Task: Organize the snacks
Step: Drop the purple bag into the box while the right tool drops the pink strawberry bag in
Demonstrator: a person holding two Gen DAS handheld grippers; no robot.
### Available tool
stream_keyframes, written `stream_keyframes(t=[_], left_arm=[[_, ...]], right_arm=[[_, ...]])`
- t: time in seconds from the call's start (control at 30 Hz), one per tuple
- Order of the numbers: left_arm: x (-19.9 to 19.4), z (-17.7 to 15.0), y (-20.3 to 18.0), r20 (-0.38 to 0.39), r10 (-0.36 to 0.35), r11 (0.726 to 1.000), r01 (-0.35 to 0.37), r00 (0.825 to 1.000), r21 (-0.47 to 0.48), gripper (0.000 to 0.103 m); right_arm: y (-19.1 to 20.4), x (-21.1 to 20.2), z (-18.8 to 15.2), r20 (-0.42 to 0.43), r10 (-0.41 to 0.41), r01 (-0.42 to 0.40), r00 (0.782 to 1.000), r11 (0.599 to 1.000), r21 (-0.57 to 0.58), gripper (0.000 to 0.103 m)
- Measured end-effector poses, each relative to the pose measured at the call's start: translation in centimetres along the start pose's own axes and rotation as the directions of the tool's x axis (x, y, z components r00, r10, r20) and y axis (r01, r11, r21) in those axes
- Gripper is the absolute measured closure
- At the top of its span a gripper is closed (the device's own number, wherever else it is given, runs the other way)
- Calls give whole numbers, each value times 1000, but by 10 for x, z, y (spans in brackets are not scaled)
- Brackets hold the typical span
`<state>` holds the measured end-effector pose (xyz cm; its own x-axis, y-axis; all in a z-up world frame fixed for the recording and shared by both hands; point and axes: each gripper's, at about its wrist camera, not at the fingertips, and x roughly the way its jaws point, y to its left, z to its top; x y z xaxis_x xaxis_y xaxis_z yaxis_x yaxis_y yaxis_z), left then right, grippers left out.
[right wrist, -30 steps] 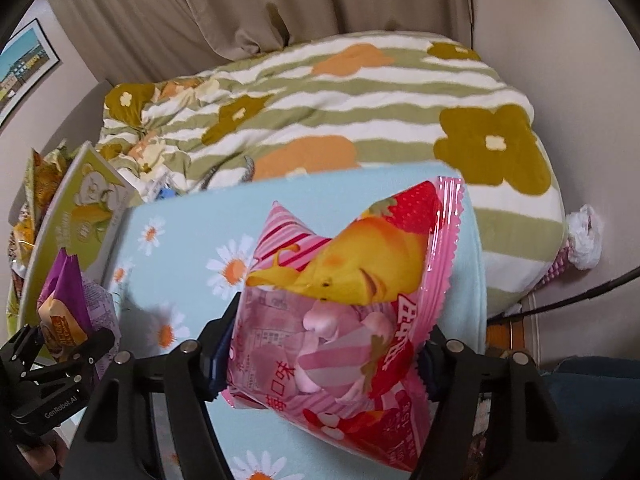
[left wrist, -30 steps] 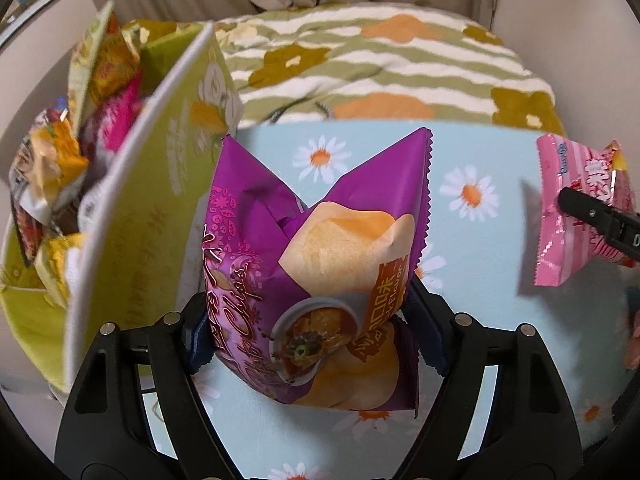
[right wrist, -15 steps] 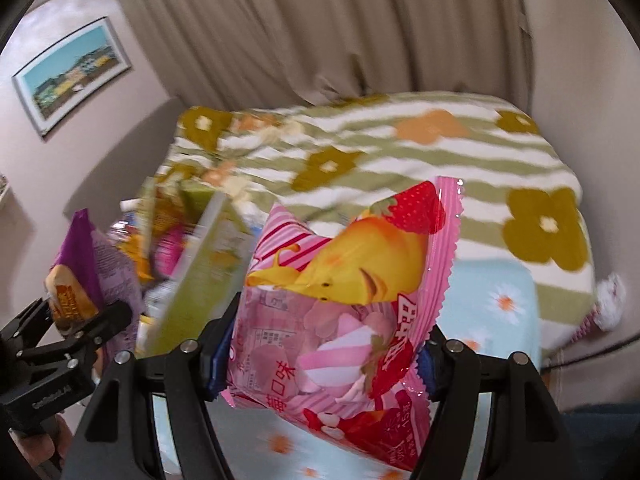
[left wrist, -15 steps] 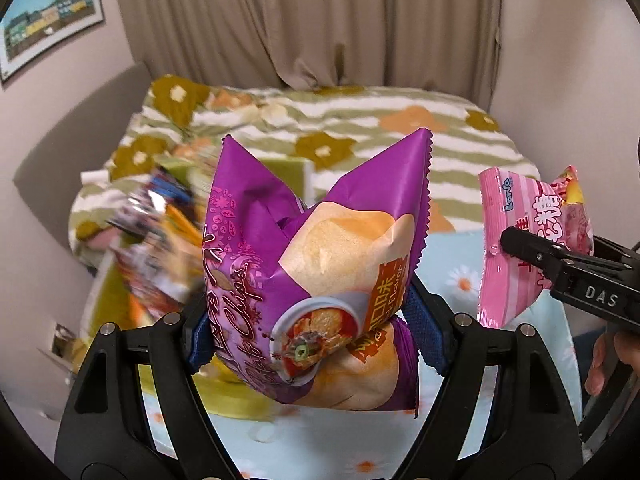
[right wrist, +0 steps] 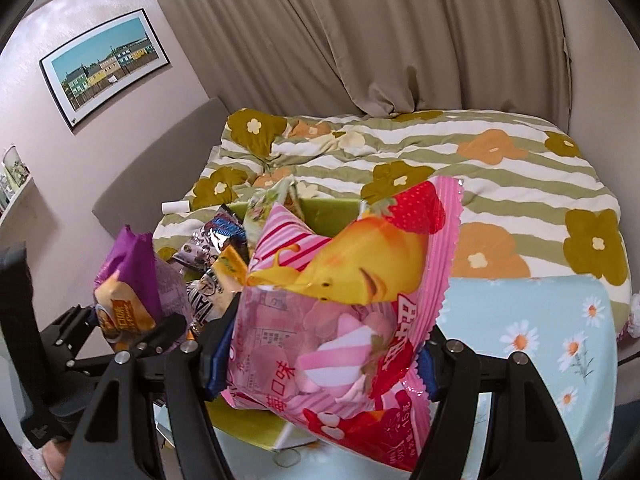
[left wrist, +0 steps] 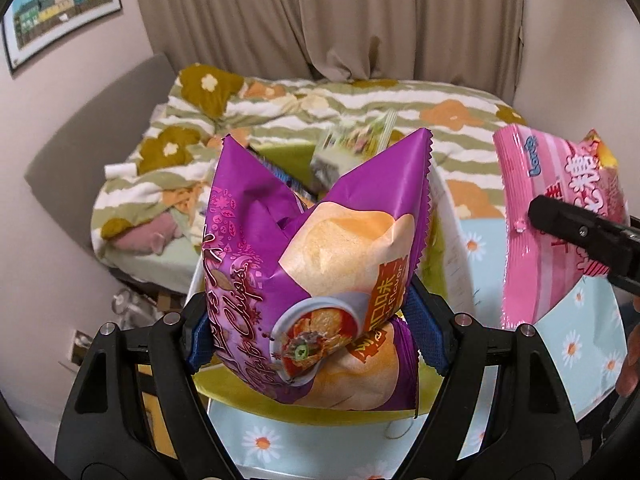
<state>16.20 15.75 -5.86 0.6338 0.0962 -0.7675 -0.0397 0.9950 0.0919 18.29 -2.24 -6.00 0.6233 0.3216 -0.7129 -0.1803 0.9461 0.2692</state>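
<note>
Left gripper (left wrist: 316, 328): clamped on purple chip bag (left wrist: 316, 264), held above the green box (right wrist: 328, 210) of snacks. Right gripper (right wrist: 320, 356): clamped on pink marshmallow bag (right wrist: 344, 304), held to the right of the purple one, over the box's near edge and the daisy-print tablecloth (right wrist: 532, 320). Beyond: floral bed (right wrist: 500, 152).

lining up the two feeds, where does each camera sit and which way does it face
Left wrist: on the left claw, looking down over its purple chip bag toward the green box and bed; a fingertip shows at the right edge.
Right wrist: on the right claw, behind its pink marshmallow bag, facing the same bed.
Shared: both bags, box, daisy cloth, picture.
</note>
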Motion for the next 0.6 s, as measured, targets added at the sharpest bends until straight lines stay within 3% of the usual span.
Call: stream_keyframes(t=[0.2, 0.23, 0.27, 0.4, 0.6], left_arm=[[17, -12, 1, -28, -113, 993, 114, 993, 31, 17], [17, -13, -2, -26, -133, 990, 134, 991, 46, 12], [15, -13, -5, -24, -140, 988, 141, 990, 60, 1], [4, -13, -1, 8, -150, 984, 149, 989, 96, 0], [-14, -11, 32, 54, -177, 984, 174, 983, 48, 0]], right_arm=[[8, 8, -13, -4, -61, 61, 998, 997, 51, 37], [8, 7, -15, -2, -75, 75, 997, 995, 60, 37], [7, 6, -17, -1, -86, 85, 996, 994, 69, 37], [2, 1, -20, 6, -126, 125, 992, 987, 103, 37], [6, 0, -14, 23, -130, 127, 991, 987, 101, 37]])
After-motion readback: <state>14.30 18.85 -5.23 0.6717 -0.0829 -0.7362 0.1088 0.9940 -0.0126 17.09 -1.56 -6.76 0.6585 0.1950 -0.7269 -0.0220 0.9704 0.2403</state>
